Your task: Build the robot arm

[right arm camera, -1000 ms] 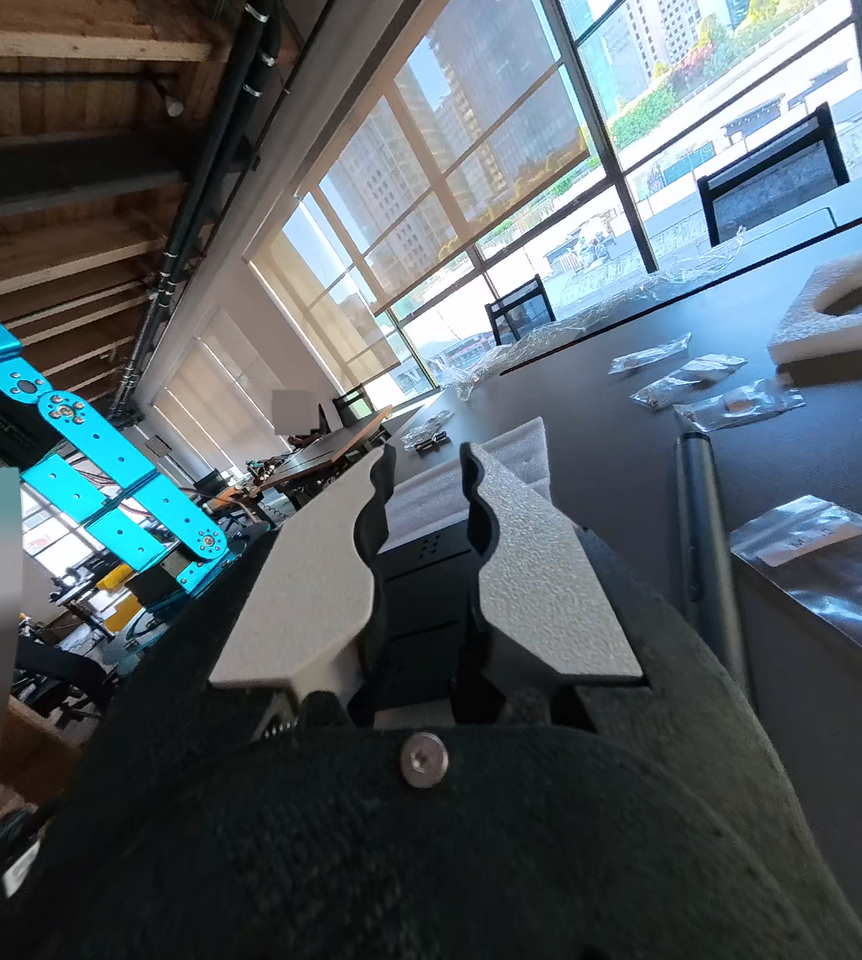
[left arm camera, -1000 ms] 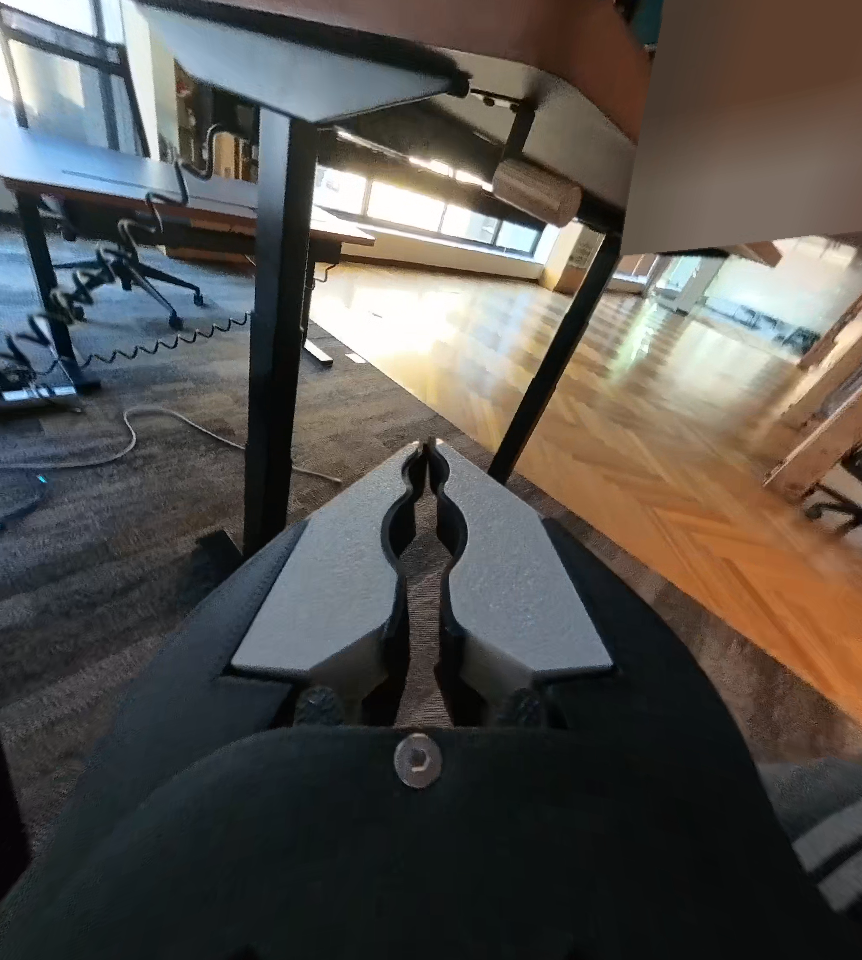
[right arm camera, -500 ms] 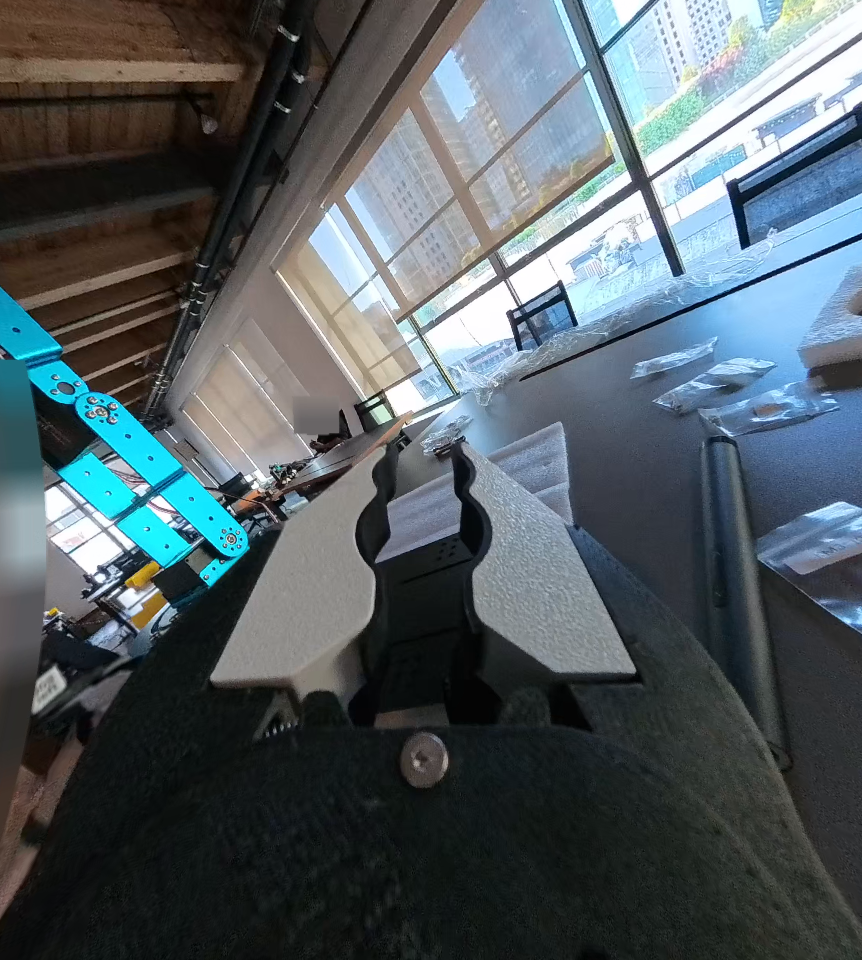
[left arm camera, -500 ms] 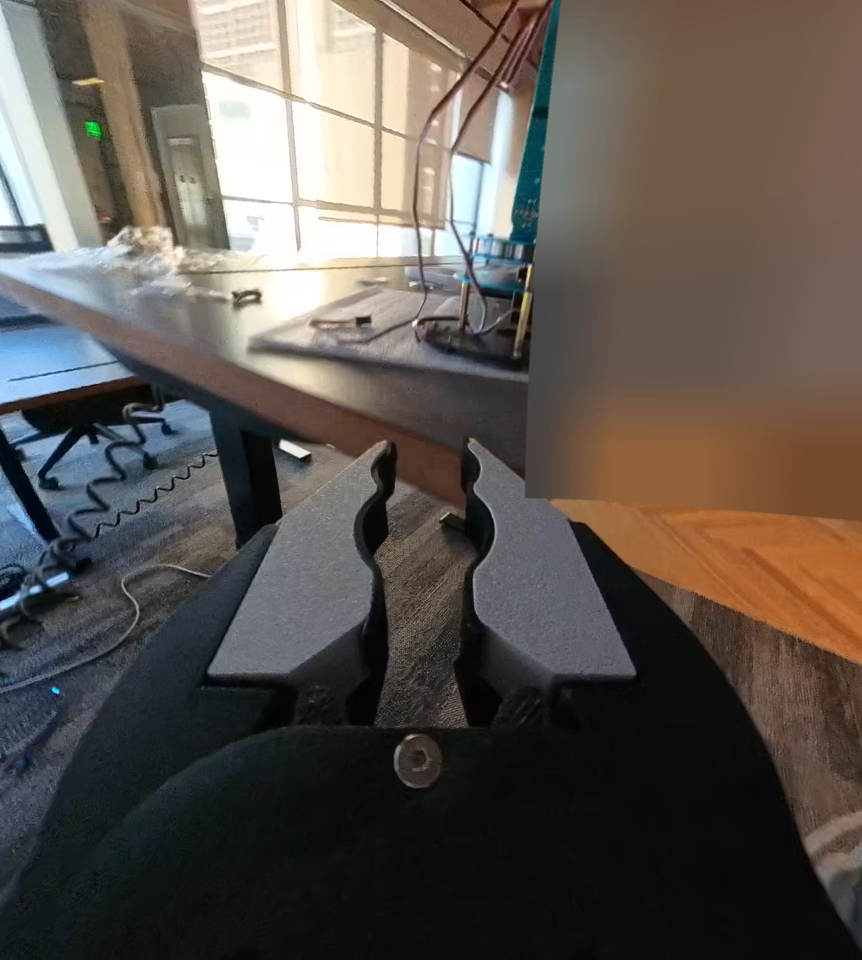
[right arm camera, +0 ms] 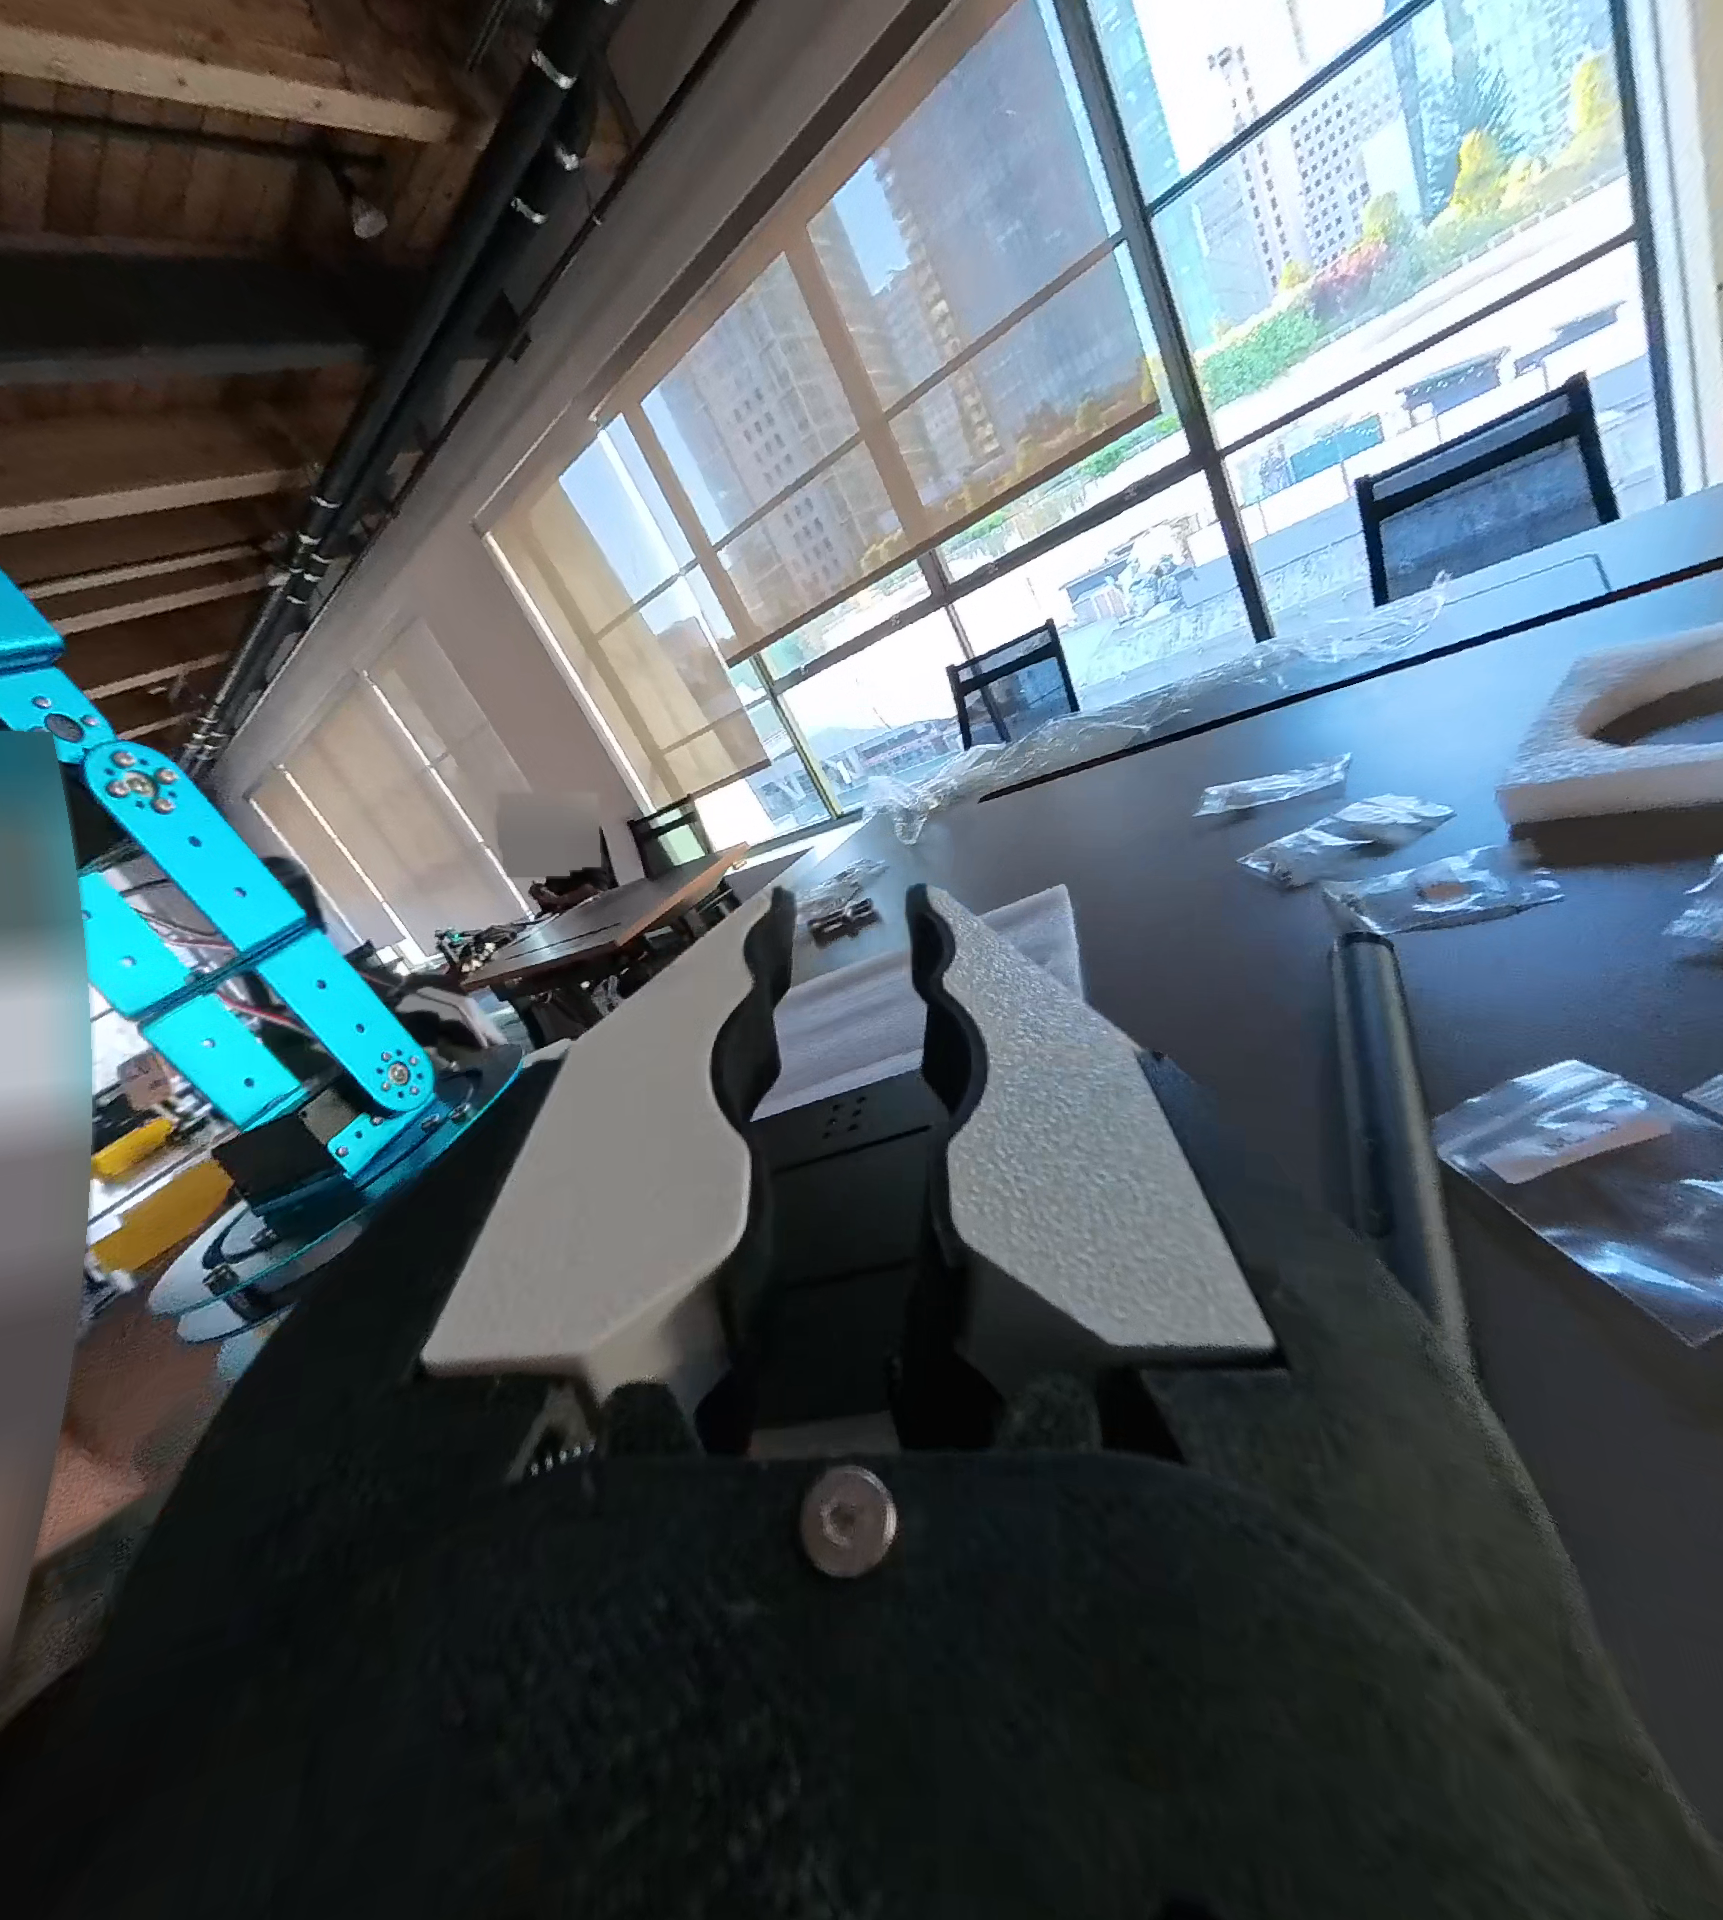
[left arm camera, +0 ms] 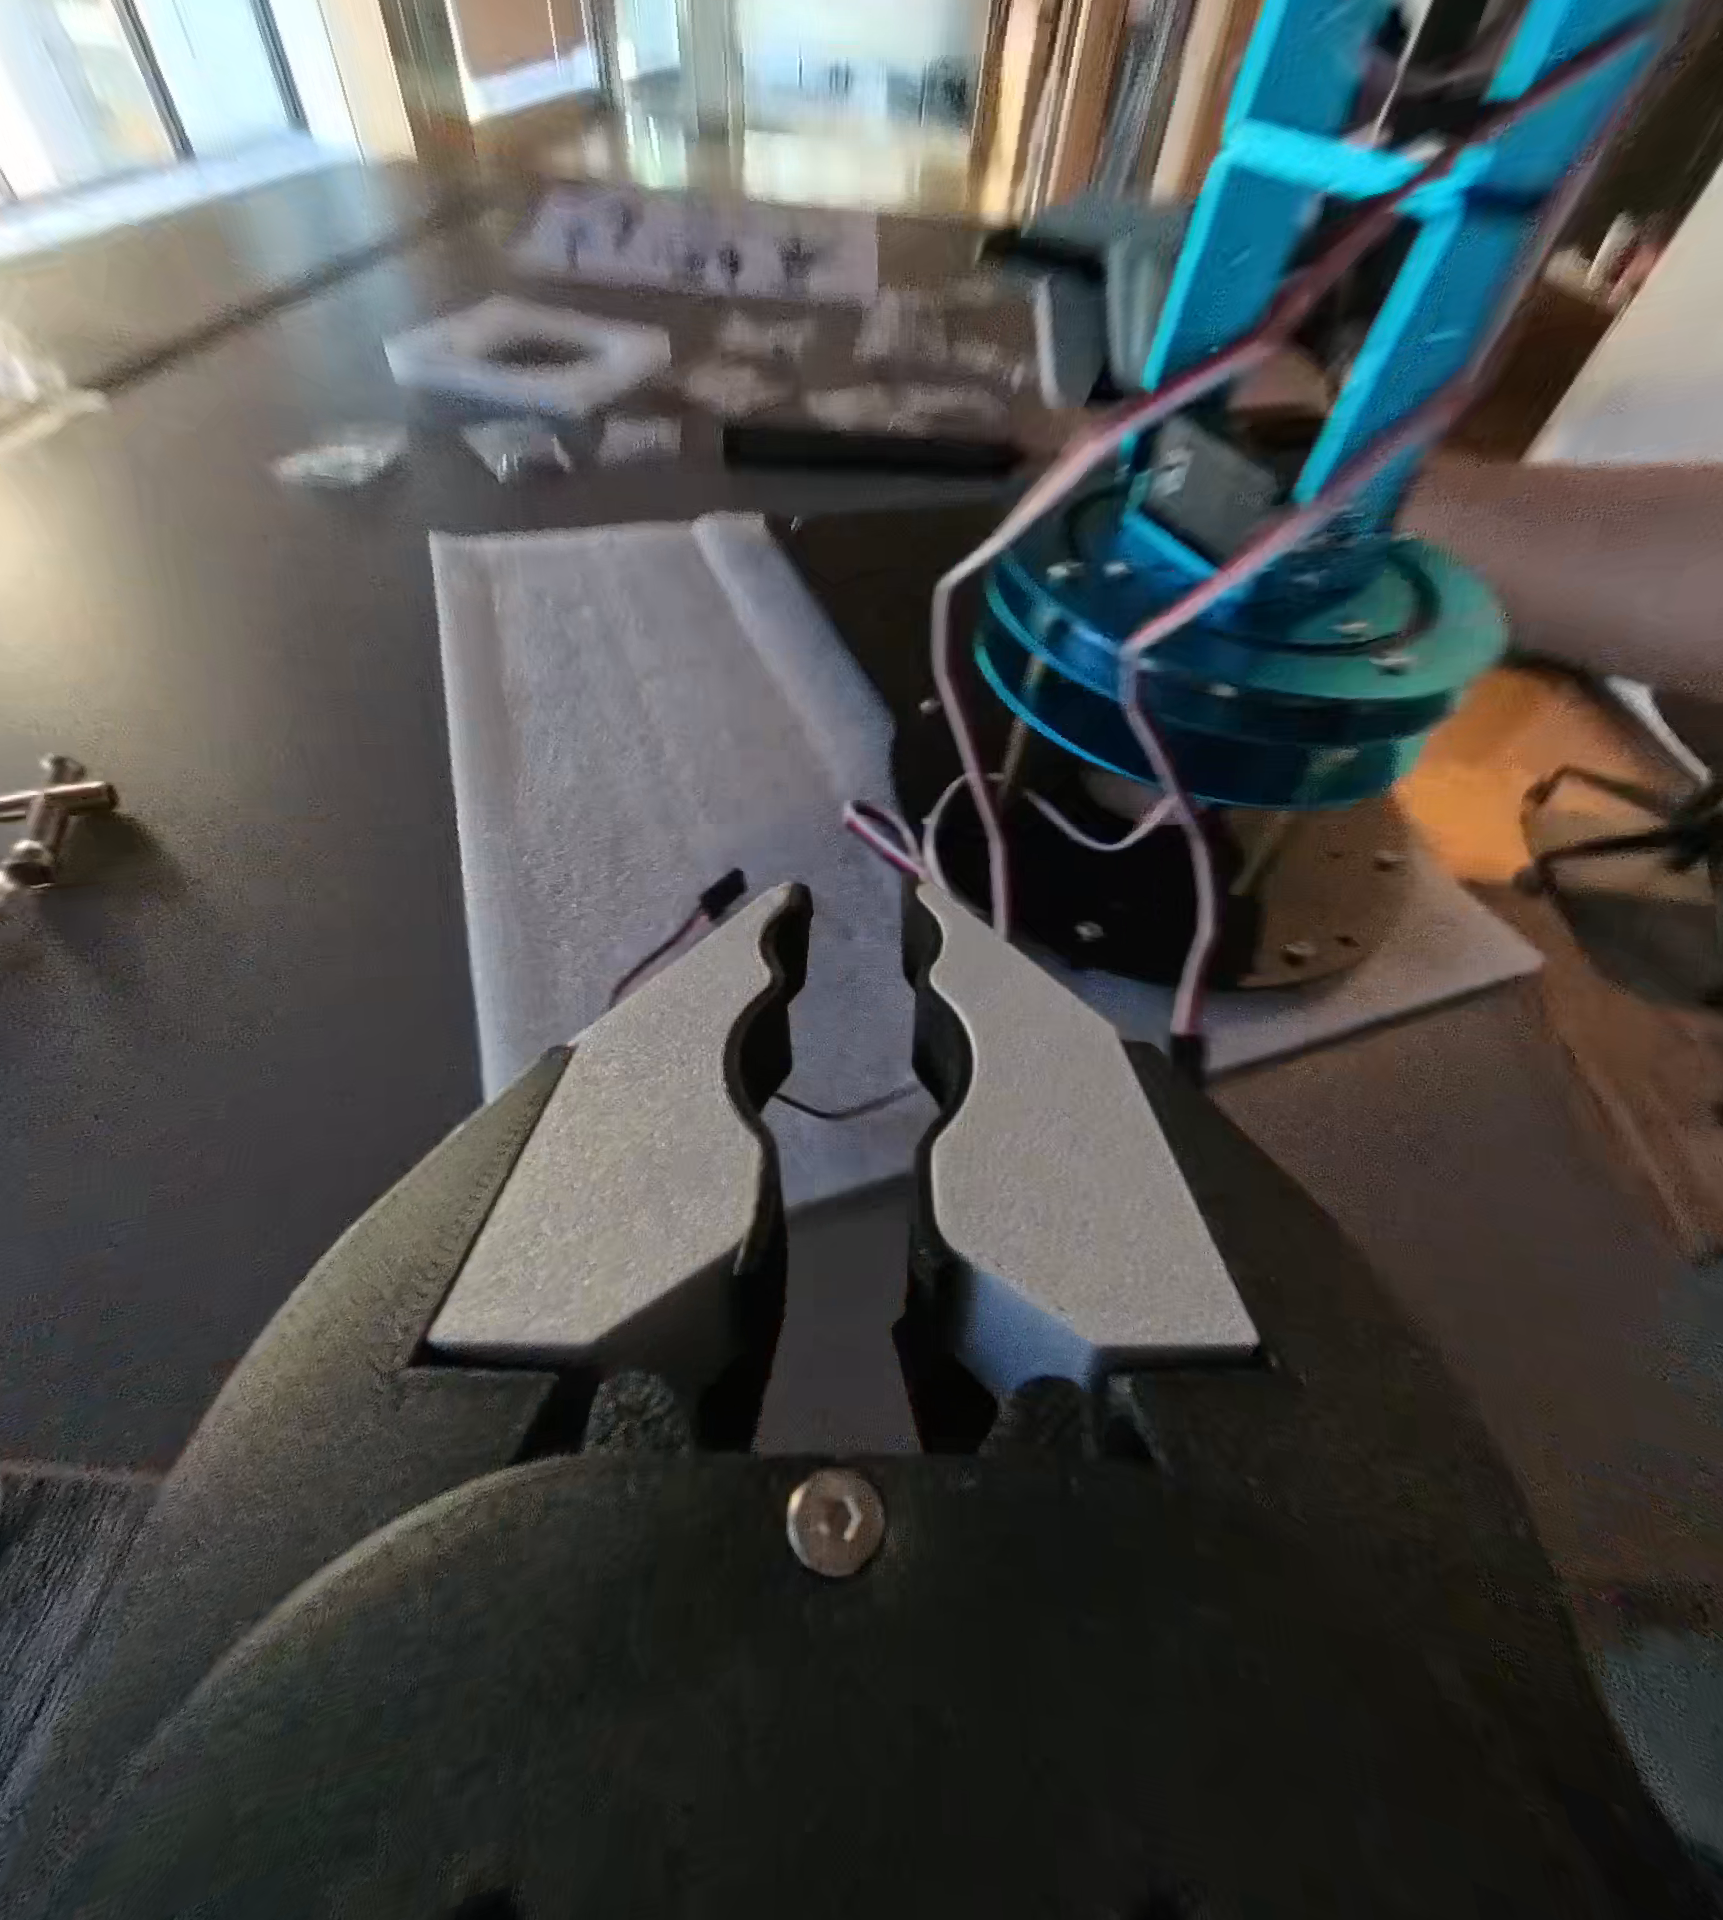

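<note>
Dark table (left arm camera: pixel 161 1091) fills your left wrist view, where a second ago that camera looked under the table at the floor. The left gripper (left arm camera: pixel 859 899) has come up over the top, and its jaws have gone from tips nearly touching to a narrow gap with nothing in it. They hang just above a white foam sheet (left arm camera: pixel 628 748), whose long axis runs away from you. A thin black lead (left arm camera: pixel 841 1110) crosses the gap beneath them, its plug (left arm camera: pixel 722 894) beside the left tip. Just right of the sheet stands the blue robot arm (left arm camera: pixel 1241 665) on its round base. A cross-shaped metal key (left arm camera: pixel 52 810) lies well apart to the left.

Your right gripper (right arm camera: pixel 846 899) has barely shifted. Its jaws are narrowly parted and empty, over a black box (right arm camera: pixel 846 1153); whether they touch it you cannot tell. A grey pen-like tool (right arm camera: pixel 1376 1091) lies just beside, pointing away along the jaws' line, with clear plastic bags (right arm camera: pixel 1615 1195) near it.
</note>
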Demonstrator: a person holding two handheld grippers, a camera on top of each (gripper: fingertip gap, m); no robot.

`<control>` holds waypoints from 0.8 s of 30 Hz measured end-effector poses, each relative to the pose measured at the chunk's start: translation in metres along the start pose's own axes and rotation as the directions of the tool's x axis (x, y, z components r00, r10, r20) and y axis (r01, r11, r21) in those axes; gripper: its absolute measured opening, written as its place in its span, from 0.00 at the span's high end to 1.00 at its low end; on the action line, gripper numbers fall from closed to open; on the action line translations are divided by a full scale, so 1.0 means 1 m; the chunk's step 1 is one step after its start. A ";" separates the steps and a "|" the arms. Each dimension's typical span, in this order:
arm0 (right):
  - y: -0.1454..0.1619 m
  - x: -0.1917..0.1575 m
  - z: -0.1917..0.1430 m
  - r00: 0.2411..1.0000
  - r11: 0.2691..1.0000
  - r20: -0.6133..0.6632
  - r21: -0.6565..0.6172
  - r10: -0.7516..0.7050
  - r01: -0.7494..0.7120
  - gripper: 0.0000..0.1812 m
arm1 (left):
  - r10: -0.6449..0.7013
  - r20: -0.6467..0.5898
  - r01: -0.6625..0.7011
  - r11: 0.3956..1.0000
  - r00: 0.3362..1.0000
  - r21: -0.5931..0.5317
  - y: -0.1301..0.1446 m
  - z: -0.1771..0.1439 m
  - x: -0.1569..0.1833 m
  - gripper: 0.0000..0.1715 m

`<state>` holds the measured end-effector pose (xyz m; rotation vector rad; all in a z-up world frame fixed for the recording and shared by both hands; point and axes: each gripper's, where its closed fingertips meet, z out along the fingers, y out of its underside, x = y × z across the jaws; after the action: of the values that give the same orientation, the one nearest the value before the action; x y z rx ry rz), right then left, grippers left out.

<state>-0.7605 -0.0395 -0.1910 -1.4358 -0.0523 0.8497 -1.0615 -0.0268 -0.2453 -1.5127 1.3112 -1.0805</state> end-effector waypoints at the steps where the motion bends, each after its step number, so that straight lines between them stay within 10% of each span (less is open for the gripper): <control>1: -0.001 0.000 -0.001 1.000 1.000 -0.006 0.008 -0.007 0.007 0.89 | -0.009 -0.004 0.009 0.998 1.000 -0.062 0.002 0.010 -0.007 0.91; 7: -0.004 0.001 -0.003 0.999 0.999 -0.030 0.022 -0.037 0.038 0.88 | -0.186 -0.127 0.152 0.959 0.974 -0.239 0.009 0.039 -0.008 0.85; 24: -0.009 0.009 -0.009 0.997 0.998 -0.082 0.059 -0.016 0.021 0.88 | -0.020 -0.099 -0.019 0.926 0.995 -0.377 0.028 0.069 0.012 0.99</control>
<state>-0.7447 -0.0412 -0.1890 -1.4102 0.0212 0.7708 -1.0015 -0.0379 -0.2900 -1.7547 1.6630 -0.9507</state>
